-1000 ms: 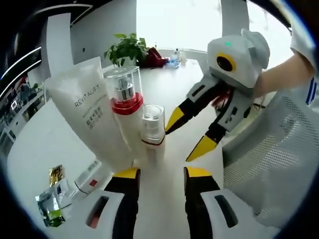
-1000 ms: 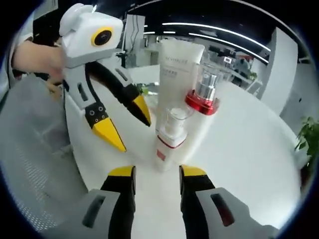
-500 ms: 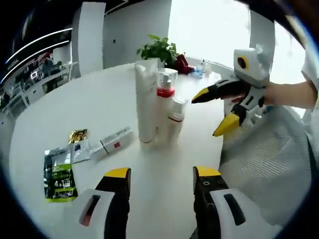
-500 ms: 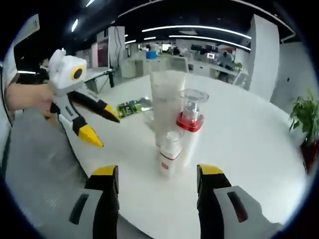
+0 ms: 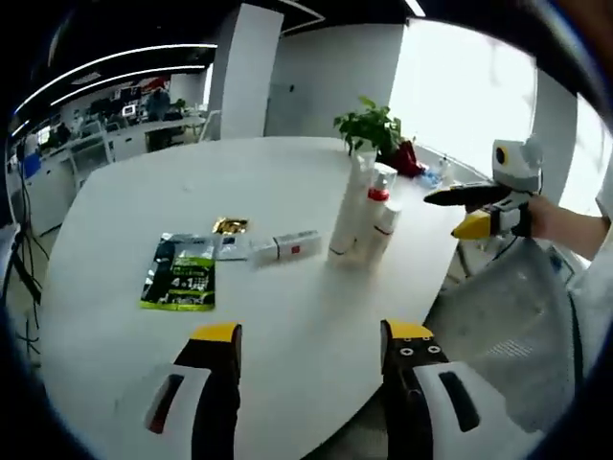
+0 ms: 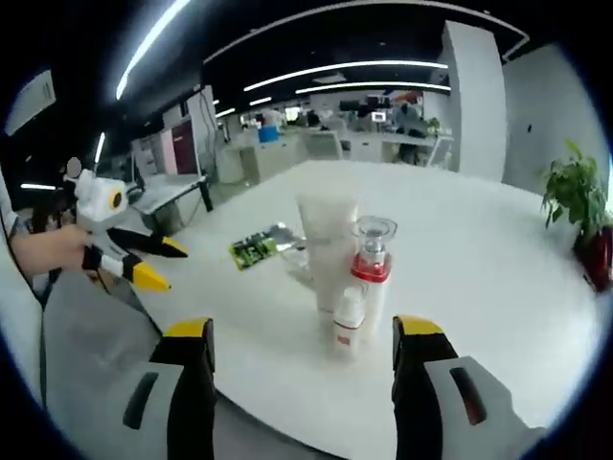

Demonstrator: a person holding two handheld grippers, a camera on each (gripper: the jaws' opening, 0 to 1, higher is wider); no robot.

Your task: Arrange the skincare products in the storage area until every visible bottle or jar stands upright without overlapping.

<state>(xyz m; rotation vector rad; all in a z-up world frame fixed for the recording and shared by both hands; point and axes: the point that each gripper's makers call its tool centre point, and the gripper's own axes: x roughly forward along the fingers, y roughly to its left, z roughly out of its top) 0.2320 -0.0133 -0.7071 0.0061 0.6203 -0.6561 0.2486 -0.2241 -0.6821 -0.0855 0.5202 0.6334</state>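
White tube (image 6: 326, 251), red-collared pump bottle (image 6: 370, 268) and small bottle (image 6: 349, 324) stand upright, clustered near the worktop (image 6: 479, 278) edge; both grippers' jaws open, empty.

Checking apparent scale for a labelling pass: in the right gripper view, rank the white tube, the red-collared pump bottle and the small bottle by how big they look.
1. White tube, the largest.
2. Red-collared pump bottle.
3. Small bottle, smallest though nearest the camera.

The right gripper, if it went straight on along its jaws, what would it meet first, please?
Probably the small white bottle with a red band, which stands nearest the right gripper between its open jaws, ahead of the red-collared clear-capped pump bottle and tall white tube. Depth is uncertain.
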